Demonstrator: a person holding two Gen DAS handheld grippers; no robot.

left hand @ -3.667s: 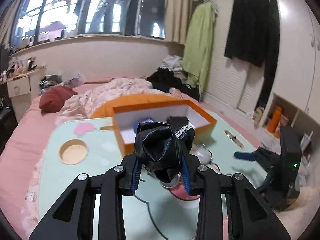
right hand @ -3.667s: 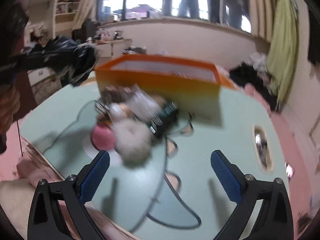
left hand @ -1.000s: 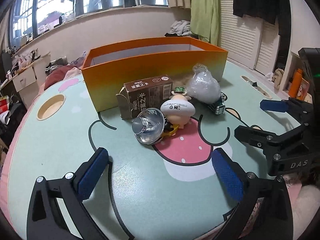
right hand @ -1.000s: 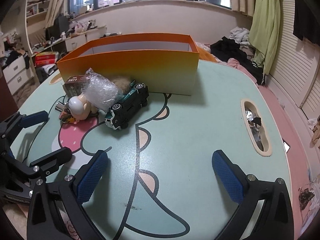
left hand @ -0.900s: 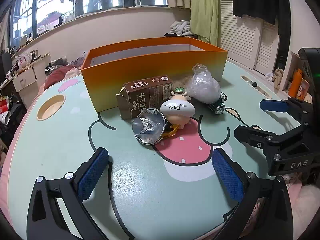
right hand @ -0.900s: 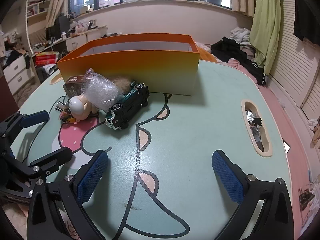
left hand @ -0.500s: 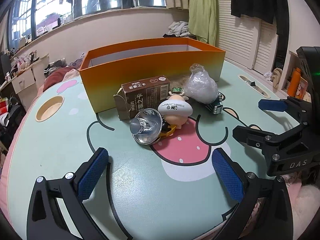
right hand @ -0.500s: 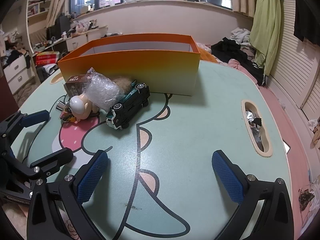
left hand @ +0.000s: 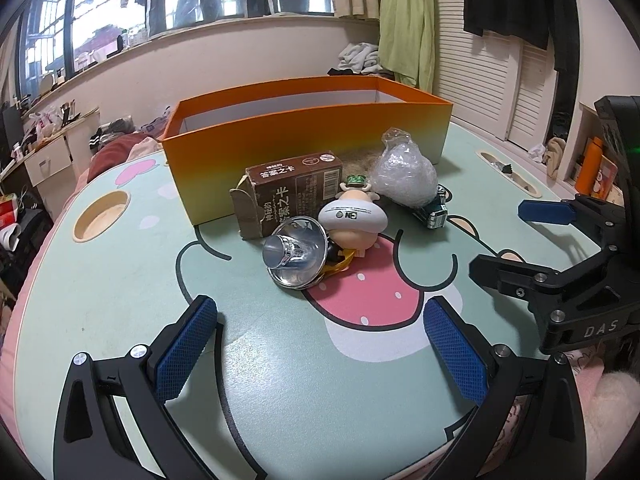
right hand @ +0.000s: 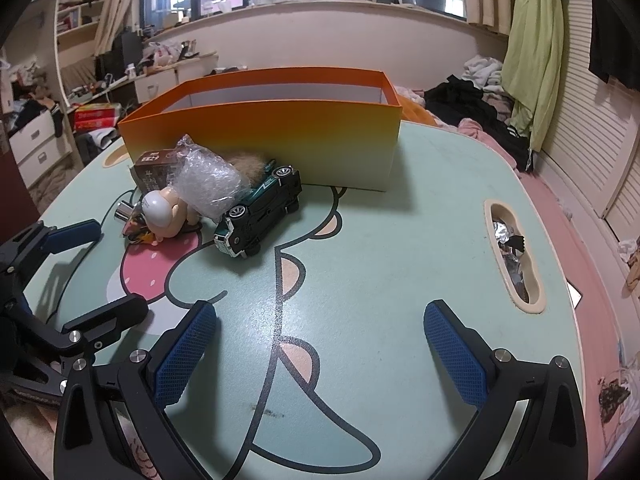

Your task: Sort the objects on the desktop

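Both tongs empty, fingers spread wide: left tongs (left hand: 320, 344) and right tongs (right hand: 320, 344) hover low over the surface (right hand: 400, 240), short of the pile. The pile sits against the near wall of the orange box (left hand: 304, 136): brown carton (left hand: 292, 192), foil cup (left hand: 296, 256), pig toy (left hand: 354, 220), bubble-wrap bundle (left hand: 404, 176), toy car (right hand: 260, 208). Next pick for the left looks like the foil cup at 12 o'clock, nearest and unobstructed. It lies on its side, base toward the camera at about 7 o'clock, wide mouth away toward 1; long axis runs roughly 7–1. Close across the narrow base, lightly, since foil crushes. The car lies on its side, axis about 7–1 in the right view; grip across its width.
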